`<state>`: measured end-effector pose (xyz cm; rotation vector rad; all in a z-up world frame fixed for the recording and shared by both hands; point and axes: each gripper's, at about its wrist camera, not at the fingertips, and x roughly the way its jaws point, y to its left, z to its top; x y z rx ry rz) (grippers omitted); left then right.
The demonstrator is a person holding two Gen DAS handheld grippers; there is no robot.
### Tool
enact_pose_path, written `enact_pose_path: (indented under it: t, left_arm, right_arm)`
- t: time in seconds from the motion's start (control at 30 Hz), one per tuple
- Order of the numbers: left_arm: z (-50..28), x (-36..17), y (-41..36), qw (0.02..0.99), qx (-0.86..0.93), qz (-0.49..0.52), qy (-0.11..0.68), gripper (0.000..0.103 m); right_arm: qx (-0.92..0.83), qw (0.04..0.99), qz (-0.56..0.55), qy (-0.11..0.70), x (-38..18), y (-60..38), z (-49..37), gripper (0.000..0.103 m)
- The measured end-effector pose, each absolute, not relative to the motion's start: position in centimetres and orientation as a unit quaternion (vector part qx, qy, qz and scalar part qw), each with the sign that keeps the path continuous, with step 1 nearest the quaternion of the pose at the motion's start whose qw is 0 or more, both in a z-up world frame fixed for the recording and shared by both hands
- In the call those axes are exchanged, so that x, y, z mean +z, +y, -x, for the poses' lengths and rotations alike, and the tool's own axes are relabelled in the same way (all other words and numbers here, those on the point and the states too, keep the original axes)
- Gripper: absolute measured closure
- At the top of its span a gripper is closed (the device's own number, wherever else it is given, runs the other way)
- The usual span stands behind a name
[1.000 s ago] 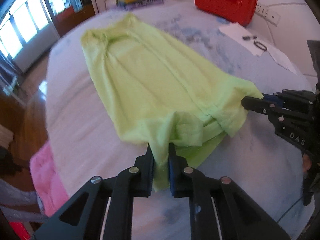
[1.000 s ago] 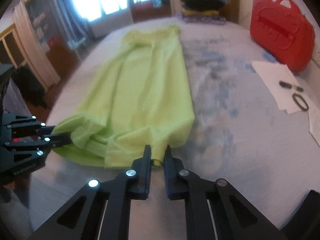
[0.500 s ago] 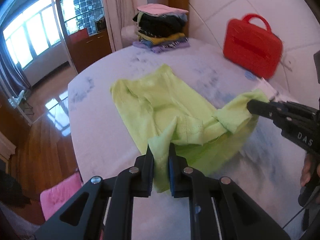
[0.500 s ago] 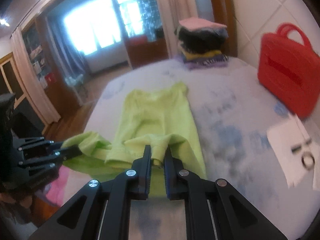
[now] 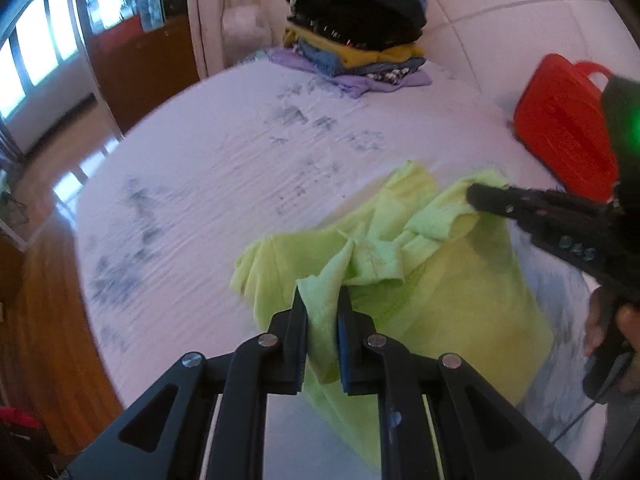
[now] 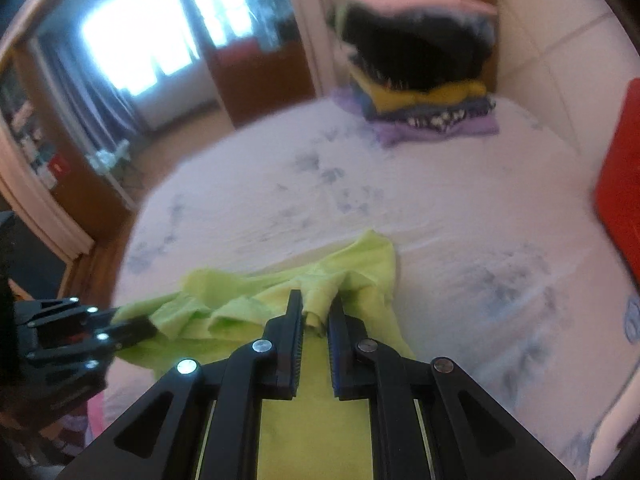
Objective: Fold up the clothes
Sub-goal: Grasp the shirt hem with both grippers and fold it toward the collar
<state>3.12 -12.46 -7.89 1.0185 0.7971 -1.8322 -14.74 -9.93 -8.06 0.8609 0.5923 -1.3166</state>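
A lime green garment (image 5: pixel 452 280) lies on the white bed, its near hem lifted and folded toward the far end. My left gripper (image 5: pixel 322 300) is shut on one corner of the hem. My right gripper (image 6: pixel 316 304) is shut on the other corner of the garment (image 6: pixel 352 272). The right gripper also shows in the left wrist view (image 5: pixel 476 196), at the right, holding the cloth up. The left gripper shows at the left of the right wrist view (image 6: pixel 136 326), shut on the cloth.
A stack of folded clothes (image 5: pixel 356 36) sits at the far end of the bed (image 5: pixel 224 168). A red case (image 5: pixel 560 128) stands against the tiled wall at the right. Wooden floor (image 5: pixel 40 320) and a window lie to the left.
Both grippers have lifted the hem and carried it forward over the garment toward the far end. The garment now lies doubled over and looks much shorter.
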Motion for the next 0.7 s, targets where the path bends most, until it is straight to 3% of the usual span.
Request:
enact_pose_path:
  t: [0.03,0.07,0.1,0.13,0.17,0.27,0.7]
  left_arm:
    - [-3.4,-8.2,-13.4,0.432,-0.735,-0.404,0.332,0.083]
    - [-3.8,-8.3,-14.1,0.436,-0.733,-0.398,0.338,0.061]
    - [-4.3,-8.1,-14.8,0.446,-0.732,-0.389,0.338,0.032]
    - [-4.8,-7.8,-15.2,0.455,-0.732,-0.378,0.338,0.023]
    - [-5.4,-7.6,-15.5,0.461,-0.733,-0.368,0.339,0.018]
    - [-6.3,-7.7,-15.7,0.463,-0.728,-0.37,0.344,0.018]
    - [-3.3,-11.0,-2.7,0.42,-0.724,-0.419,0.351,0.018]
  right_arm:
    - [-0.584,0.663,-0.391,0.258,-8.6,-10.8,15.1,0.09]
    - [-0.584,0.659,-0.4,0.254,-9.1,-11.6,15.5,0.086]
    - [-0.585,0.655,-0.409,0.249,-9.7,-12.5,15.9,0.08]
    - [-0.59,0.652,-0.413,0.236,-9.6,-12.9,16.5,0.068]
    - [-0.596,0.65,-0.416,0.223,-9.6,-13.3,17.0,0.064]
    - [-0.606,0.646,-0.417,0.203,-8.9,-13.0,18.3,0.058]
    - [-0.599,0.617,-0.439,0.261,-10.0,0.7,21.1,0.059]
